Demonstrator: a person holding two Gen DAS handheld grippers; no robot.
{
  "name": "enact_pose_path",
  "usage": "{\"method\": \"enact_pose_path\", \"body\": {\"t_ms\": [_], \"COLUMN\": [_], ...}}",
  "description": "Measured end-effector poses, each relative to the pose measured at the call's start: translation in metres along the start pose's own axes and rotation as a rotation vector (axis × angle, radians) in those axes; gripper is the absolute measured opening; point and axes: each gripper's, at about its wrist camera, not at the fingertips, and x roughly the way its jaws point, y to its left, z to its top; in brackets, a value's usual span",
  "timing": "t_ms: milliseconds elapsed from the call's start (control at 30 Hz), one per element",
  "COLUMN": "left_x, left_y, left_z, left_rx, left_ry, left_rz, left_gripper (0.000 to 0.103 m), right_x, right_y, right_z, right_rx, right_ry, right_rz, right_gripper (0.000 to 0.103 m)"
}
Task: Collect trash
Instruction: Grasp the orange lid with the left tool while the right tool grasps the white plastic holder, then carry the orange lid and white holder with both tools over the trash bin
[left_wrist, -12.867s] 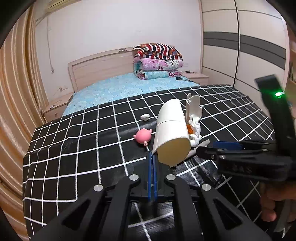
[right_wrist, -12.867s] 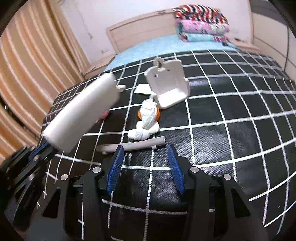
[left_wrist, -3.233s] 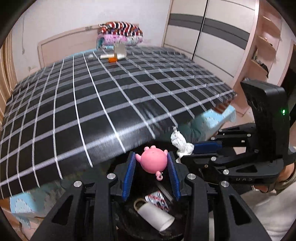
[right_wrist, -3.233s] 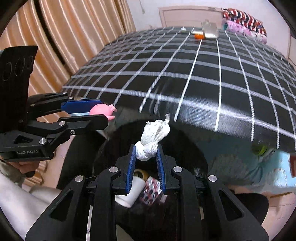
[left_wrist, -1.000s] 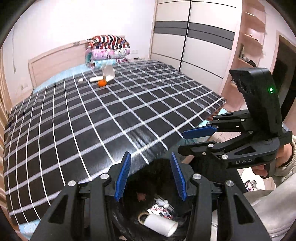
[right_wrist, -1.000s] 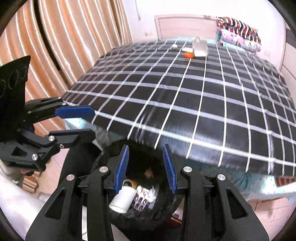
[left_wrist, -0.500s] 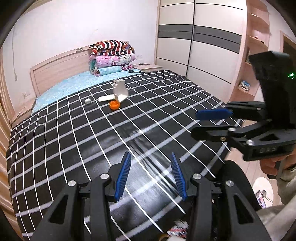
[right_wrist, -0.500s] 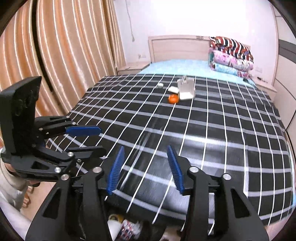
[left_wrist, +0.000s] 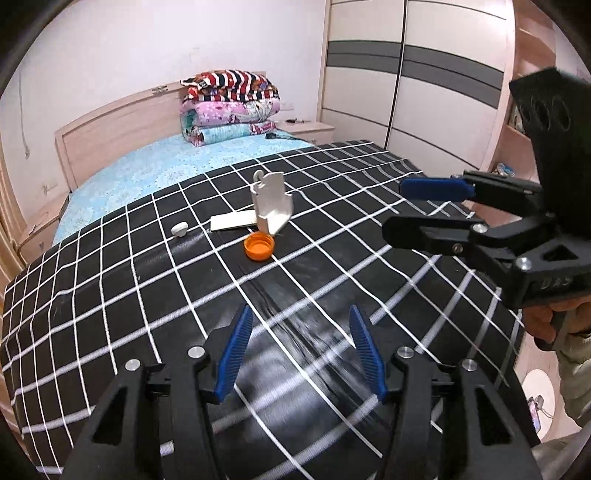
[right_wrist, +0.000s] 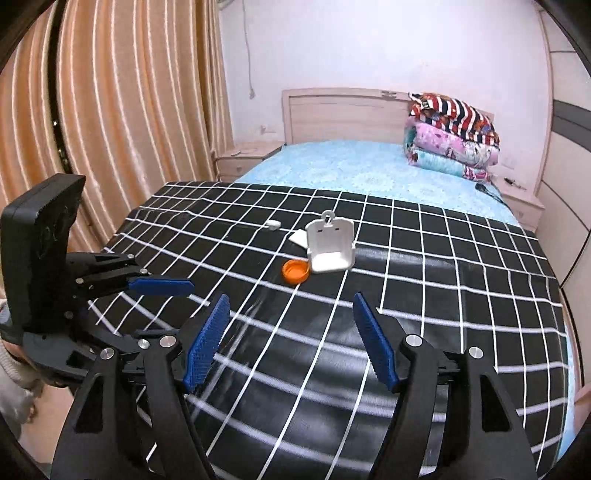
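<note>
Ahead, the orange cap lies open side up on the checked cover, touching the white plastic holder (upright, long axis vertical). Left gripper and right gripper gape wide, empty.

Left claw and right claw agape, empty.

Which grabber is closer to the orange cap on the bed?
Hard to call. The left gripper and right gripper both hover open, short of the orange cap, roughly side by side.
</note>
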Motion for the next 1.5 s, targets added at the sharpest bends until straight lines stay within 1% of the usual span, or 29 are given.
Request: {"method": "enact_pose_path", "body": {"t_ms": [33,100,133,267,367,533,667,767,800,833,867,900,933,1000,1100,1133,1167,1300,1400,1500], "left_x": [0.006,0.021,0.029,0.055,0.070,0.085,0.096,0.102,0.102,0.103,0.104,0.104,0.105,0.103,0.101,0.101,0.100,0.090,0.076,0.061], "left_y": [0.004,0.008,0.010,0.019,0.027,0.036,0.037,0.038,0.037,0.037,0.036,0.035,0.036,0.034,0.032,0.032,0.031,0.029,0.025,0.025], "left_z": [0.004,0.012,0.016,0.029,0.036,0.041,0.046,0.047,0.047,0.048,0.049,0.049,0.050,0.048,0.046,0.046,0.044,0.037,0.029,0.021], "left_rx": [-0.003,-0.010,-0.008,-0.012,-0.021,-0.069,-0.041,-0.044,-0.043,-0.041,-0.035,-0.029,-0.024,-0.028,-0.016,-0.021,-0.027,-0.018,-0.009,-0.011], "left_ry": [0.003,0.012,0.019,0.045,0.050,0.062,0.065,0.066,0.063,0.061,0.059,0.063,0.066,0.069,0.067,0.067,0.067,0.067,0.059,0.054], "left_rz": [-0.004,-0.014,-0.012,0.009,0.022,0.008,0.013,0.010,0.012,0.008,0.005,-0.003,-0.014,-0.036,-0.024,-0.024,-0.029,-0.026,-0.018,-0.023], "left_gripper": [0.058,0.060,0.060,0.060,0.060,0.060,0.060,0.059,0.055,0.047,0.042,0.035,0.030,0.029,0.029,0.029,0.029,0.029,0.029,0.029], "right_x": [0.005,0.017,0.026,0.048,0.065,0.088,0.101,0.107,0.110,0.112,0.116,0.118,0.120,0.120,0.120,0.120,0.121,0.114,0.103,0.092], "right_y": [-0.004,-0.010,-0.014,-0.026,-0.032,-0.038,-0.041,-0.042,-0.043,-0.044,-0.046,-0.047,-0.048,-0.047,-0.047,-0.048,-0.048,-0.045,-0.042,-0.035], "right_z": [0.004,0.013,0.017,0.029,0.033,0.036,0.038,0.039,0.040,0.041,0.042,0.043,0.042,0.042,0.043,0.043,0.043,0.041,0.039,0.035], "right_rx": [0.002,-0.004,-0.008,-0.012,-0.020,-0.024,-0.016,-0.017,-0.016,-0.010,-0.003,0.005,0.010,0.004,0.004,0.009,0.010,0.013,0.020,0.016], "right_ry": [-0.007,-0.016,-0.010,0.002,0.032,0.073,0.096,0.104,0.105,0.107,0.109,0.113,0.119,0.118,0.113,0.114,0.120,0.108,0.089,0.074], "right_rz": [0.004,-0.002,-0.008,0.016,0.021,0.042,0.048,0.040,0.037,0.040,0.043,0.050,0.064,0.065,0.064,0.071,0.070,0.044,0.042,0.016], "right_gripper": [0.071,0.074,0.074,0.074,0.074,0.074,0.074,0.074,0.074,0.074,0.074,0.074,0.074,0.074,0.073,0.059,0.055,0.055,0.055,0.055]}}
